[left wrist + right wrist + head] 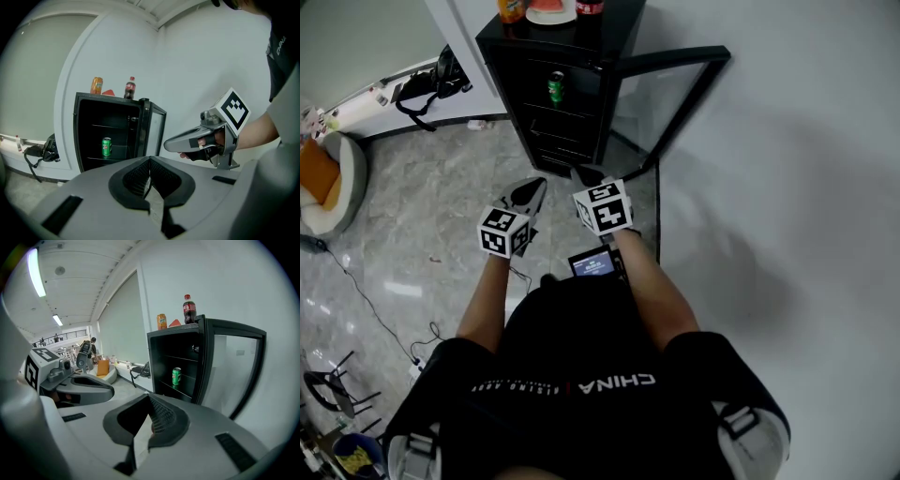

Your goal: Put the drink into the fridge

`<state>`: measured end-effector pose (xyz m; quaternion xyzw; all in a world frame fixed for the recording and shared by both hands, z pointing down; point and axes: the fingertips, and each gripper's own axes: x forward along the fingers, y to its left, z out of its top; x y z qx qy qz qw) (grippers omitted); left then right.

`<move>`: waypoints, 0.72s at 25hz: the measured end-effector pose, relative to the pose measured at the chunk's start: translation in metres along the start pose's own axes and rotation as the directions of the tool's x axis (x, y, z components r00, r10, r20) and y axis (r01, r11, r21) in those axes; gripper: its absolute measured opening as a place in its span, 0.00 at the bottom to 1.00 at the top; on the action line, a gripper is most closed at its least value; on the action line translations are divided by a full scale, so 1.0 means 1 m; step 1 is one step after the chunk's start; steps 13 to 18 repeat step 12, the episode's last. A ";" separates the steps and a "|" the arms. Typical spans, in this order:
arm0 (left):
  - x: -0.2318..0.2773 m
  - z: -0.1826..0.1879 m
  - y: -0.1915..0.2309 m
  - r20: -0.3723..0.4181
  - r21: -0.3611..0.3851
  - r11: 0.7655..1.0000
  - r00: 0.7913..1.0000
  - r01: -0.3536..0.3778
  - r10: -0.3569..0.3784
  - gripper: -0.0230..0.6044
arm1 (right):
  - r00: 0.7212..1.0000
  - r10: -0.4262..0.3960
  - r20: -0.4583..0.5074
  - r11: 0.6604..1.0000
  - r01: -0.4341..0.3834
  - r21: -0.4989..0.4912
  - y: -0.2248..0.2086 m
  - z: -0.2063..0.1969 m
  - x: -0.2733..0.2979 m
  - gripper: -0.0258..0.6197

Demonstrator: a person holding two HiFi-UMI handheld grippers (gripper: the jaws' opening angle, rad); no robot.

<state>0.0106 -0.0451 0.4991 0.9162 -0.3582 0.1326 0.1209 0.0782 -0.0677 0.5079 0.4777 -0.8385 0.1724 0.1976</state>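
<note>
A black mini fridge (619, 23) stands against the wall with its glass door (670, 94) swung open to the right. A green can (556, 87) sits upright on a shelf inside, also showing as the can (107, 146) and the can (176, 376). On the fridge top stand a cola bottle (189, 309) and an orange drink (161, 321). My left gripper (530, 192) and right gripper (586, 175) hover side by side in front of the fridge, short of it. Both are shut and hold nothing, seen in the left gripper (150, 161) and the right gripper (151, 399).
A white seat with an orange cushion (323, 178) is at the left. A black bag (427, 89) lies by the wall left of the fridge. Cables (366, 300) run over the marble floor. A white wall (787, 187) fills the right side.
</note>
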 end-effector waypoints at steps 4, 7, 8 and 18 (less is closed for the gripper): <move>0.001 0.000 -0.004 -0.010 0.015 1.000 1.000 0.019 -0.019 0.06 | 1.000 0.000 0.001 1.000 0.000 -0.007 0.001 0.001 -0.002 0.06; 0.002 0.001 -0.006 -0.012 0.006 1.000 1.000 0.028 -0.028 0.06 | 1.000 0.000 -0.001 1.000 0.000 -0.026 0.001 0.004 -0.004 0.06; 0.003 0.001 -0.006 -0.009 -0.005 0.999 0.999 0.032 -0.032 0.06 | 1.000 0.002 -0.003 0.999 -0.002 -0.037 0.002 0.004 -0.003 0.06; 0.005 0.002 -0.003 -0.004 -0.033 0.999 0.999 0.038 -0.038 0.06 | 1.000 0.019 -0.006 0.998 -0.020 -0.053 0.006 0.008 -0.001 0.06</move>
